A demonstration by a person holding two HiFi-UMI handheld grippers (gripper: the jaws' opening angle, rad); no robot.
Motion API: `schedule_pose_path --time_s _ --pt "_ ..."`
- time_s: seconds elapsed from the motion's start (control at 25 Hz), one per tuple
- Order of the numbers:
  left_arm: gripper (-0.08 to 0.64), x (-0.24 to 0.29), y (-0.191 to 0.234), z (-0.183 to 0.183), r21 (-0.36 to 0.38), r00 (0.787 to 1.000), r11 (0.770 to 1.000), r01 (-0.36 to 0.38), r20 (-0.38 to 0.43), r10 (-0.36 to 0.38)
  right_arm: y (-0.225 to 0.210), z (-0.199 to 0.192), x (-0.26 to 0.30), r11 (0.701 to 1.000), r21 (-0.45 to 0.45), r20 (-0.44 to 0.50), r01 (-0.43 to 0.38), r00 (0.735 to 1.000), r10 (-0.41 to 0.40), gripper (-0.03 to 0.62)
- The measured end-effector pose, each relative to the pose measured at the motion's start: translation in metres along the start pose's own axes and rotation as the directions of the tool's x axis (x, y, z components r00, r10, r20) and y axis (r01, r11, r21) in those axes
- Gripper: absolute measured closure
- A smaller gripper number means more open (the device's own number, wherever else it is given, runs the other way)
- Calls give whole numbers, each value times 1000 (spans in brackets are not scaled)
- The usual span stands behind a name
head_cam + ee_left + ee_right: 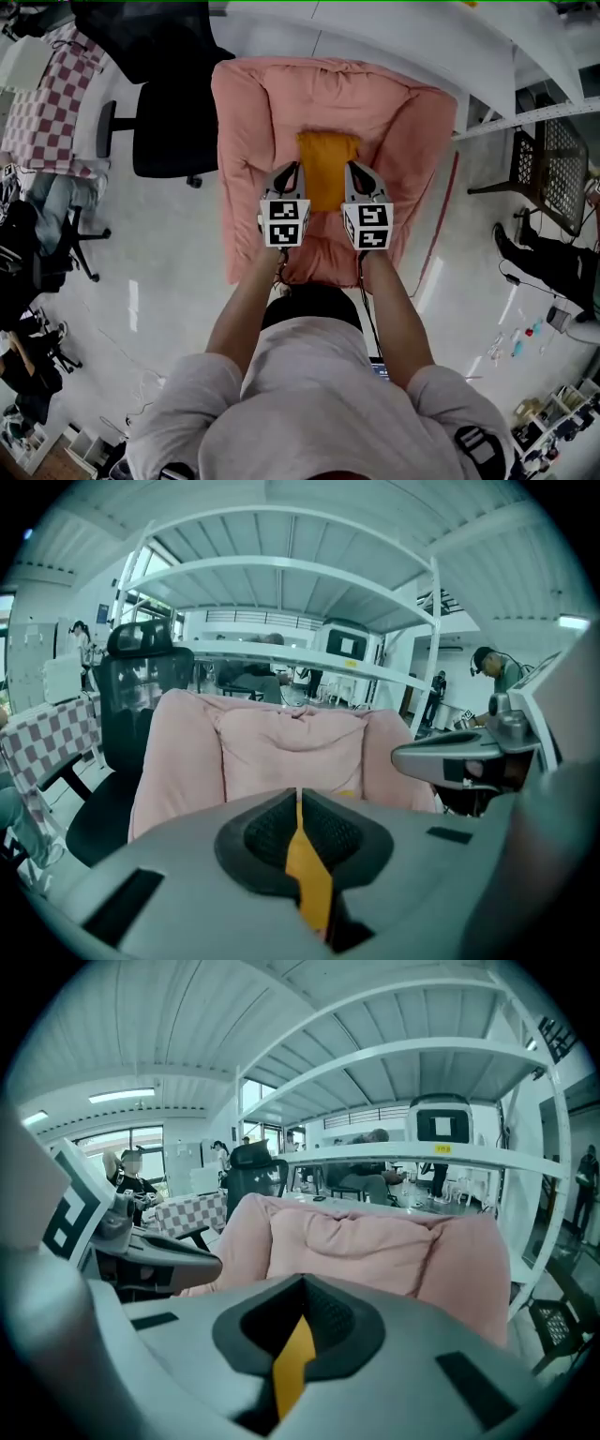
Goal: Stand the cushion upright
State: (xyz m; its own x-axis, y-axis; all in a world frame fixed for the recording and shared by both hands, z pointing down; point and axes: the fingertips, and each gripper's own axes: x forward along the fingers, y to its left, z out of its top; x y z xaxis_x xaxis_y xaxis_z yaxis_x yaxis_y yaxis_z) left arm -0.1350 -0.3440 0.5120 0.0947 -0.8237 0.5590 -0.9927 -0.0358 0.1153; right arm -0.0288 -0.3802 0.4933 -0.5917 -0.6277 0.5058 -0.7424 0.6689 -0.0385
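On the seat of the pink armchair (246, 141) lies the cushion (326, 167), a flat, mustard-yellow rectangle of plain cloth, its far edge towards the armchair's backrest and its near edge towards the armchair's front.

The left gripper (290, 172) is clamped on the cushion's near left corner. In the left gripper view its jaws are drawn together, with only a thin fold of yellow cloth (308, 878) squeezed between the black pads (267, 832), which are finely ribbed. The right gripper (354, 171) bites the near right corner in the same way: in the right gripper view its jaws are closed on a narrow yellow sliver (292, 1369) that stands on edge between the dark pads (328, 1321). Both grippers have smooth grey plastic shells, and each carries a marker cube (284, 223) with black-and-white squares.

The armchair is thickly padded, soft and creased, with puffy arms on both sides of the cushion and a plump back panel (286, 752) behind it. Whether the cushion's near edge is off the armchair's seat cannot be judged from above.

Just to the left of the armchair stands a black office chair (173, 131) with a mesh back.
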Motion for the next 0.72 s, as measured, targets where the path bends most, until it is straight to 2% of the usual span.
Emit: schedule_pose_path --time_s 0.24,0.44,0.72 --pt "531 -57 -17 14 -8 998 1000 14 64 -13 31 22 -54 997 74 60 15 998 -20 584" --pt "531 -105 -20 20 -27 993 1000 15 121 -11 63 31 -92 1000 6 86 19 996 -20 584" --pt "531 -156 -40 13 2 983 999 40 177 -39 95 41 -131 999 -41 155 23 988 -17 584"
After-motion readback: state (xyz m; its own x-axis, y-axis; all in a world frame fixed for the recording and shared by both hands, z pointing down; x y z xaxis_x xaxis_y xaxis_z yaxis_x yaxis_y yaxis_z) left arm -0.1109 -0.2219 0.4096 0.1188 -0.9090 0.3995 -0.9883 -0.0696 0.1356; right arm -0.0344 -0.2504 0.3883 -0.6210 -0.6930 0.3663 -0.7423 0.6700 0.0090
